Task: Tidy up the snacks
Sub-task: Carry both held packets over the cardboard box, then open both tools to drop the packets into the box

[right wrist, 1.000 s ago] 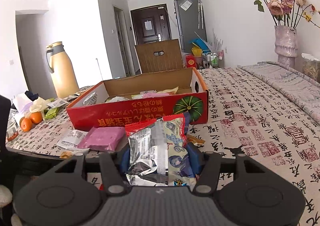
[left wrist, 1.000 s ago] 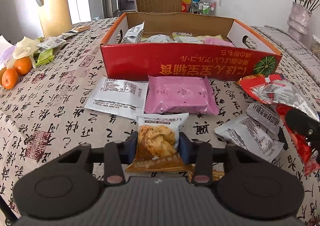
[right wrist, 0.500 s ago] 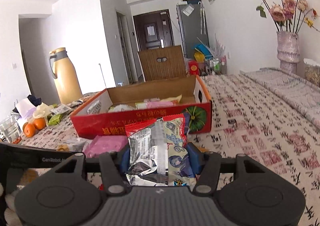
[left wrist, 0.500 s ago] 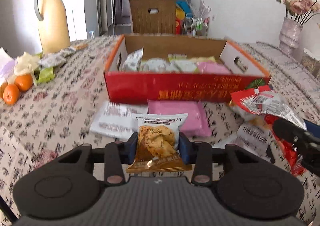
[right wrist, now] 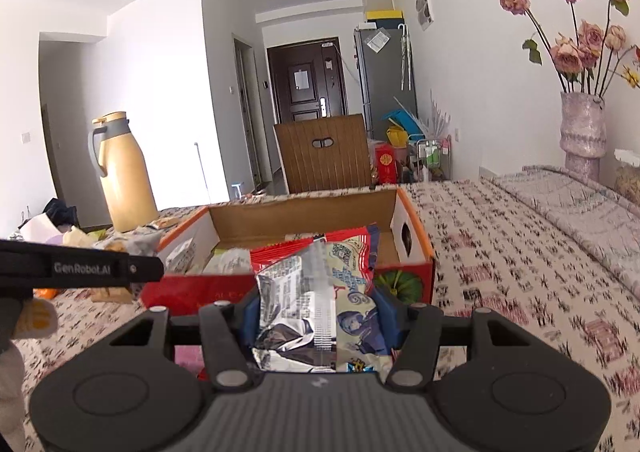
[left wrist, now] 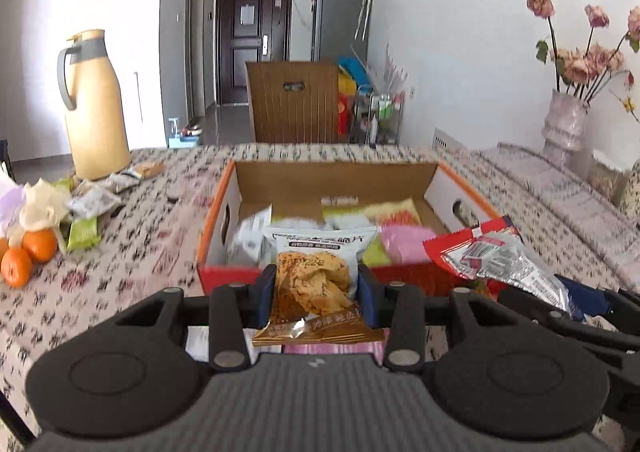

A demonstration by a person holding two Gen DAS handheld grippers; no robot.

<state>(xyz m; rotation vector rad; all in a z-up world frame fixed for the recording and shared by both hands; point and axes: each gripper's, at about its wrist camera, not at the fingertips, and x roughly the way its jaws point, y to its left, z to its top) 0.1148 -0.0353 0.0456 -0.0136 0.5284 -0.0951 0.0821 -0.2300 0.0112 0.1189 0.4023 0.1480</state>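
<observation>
My left gripper [left wrist: 316, 288] is shut on a white and brown chip packet [left wrist: 314, 276], held above the table in front of the red cardboard box [left wrist: 224, 276]. The box holds several snack packets, among them a pink one [left wrist: 404, 246]. My right gripper [right wrist: 316, 316] is shut on a red and silver snack packet [right wrist: 316, 292], also raised before the box [right wrist: 416, 252]. This packet shows at the right of the left wrist view [left wrist: 492, 256]. The left gripper's body [right wrist: 80, 268] crosses the left of the right wrist view.
A yellow thermos [left wrist: 96, 108] stands at the back left, with loose packets [left wrist: 92, 200] and oranges [left wrist: 28, 256] near it. A pink packet [right wrist: 188, 358] lies on the patterned tablecloth below the grippers. A vase of roses [right wrist: 582, 132] stands at the far right. A wooden chair [left wrist: 294, 102] is behind the table.
Both grippers have risen and moved toward the box with their packets. The packets lying on the table have dropped out of sight below the left gripper.
</observation>
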